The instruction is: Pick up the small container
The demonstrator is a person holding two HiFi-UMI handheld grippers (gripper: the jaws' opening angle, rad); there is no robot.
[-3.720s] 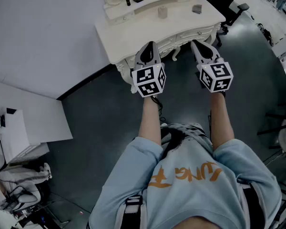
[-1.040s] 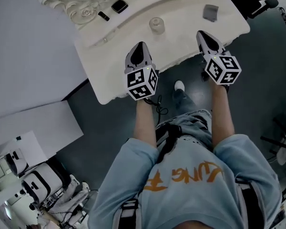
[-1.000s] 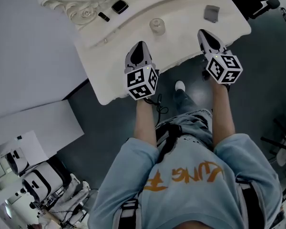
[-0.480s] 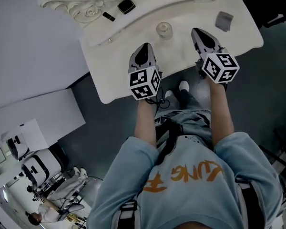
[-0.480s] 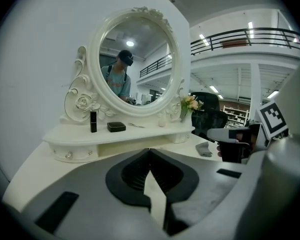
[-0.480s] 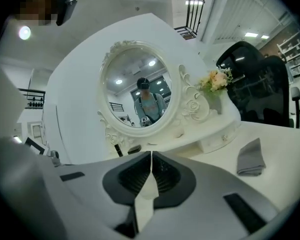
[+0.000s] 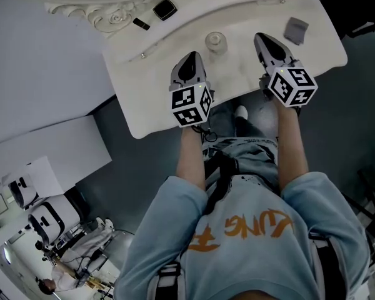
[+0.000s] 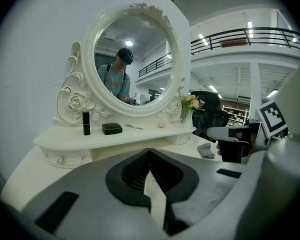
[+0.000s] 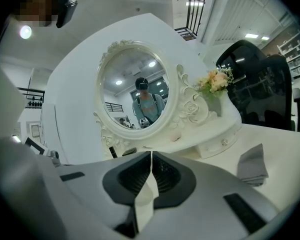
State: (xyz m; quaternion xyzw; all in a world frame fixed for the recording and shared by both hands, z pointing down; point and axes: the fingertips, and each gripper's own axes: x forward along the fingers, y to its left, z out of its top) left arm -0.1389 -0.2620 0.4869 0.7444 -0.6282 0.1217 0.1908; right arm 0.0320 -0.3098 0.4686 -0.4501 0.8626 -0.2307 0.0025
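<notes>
The small container (image 7: pixel 215 41), a clear lidded jar, stands on the white dressing table (image 7: pixel 156 105) in the head view. My left gripper (image 7: pixel 191 56) hovers over the table, short of the jar and to its left. Its jaws are shut and empty, meeting in the left gripper view (image 8: pixel 149 150). My right gripper (image 7: pixel 260 38) is level with the jar on its right, apart from it, also shut with nothing held (image 9: pixel 150 153). The jar does not show in either gripper view.
A folded grey cloth (image 7: pixel 296 29) lies right of the right gripper, and shows too as the cloth (image 9: pixel 252 166). A black compact (image 7: pixel 165 9) and a lipstick (image 7: pixel 140 24) sit on the raised shelf under the oval mirror (image 8: pixel 132 59). Flowers (image 9: pixel 215 81) stand at the mirror's right.
The person has come up to the table over the last seconds. Both grippers now reach further over the tabletop, on either side of the jar. Both have stayed shut.
</notes>
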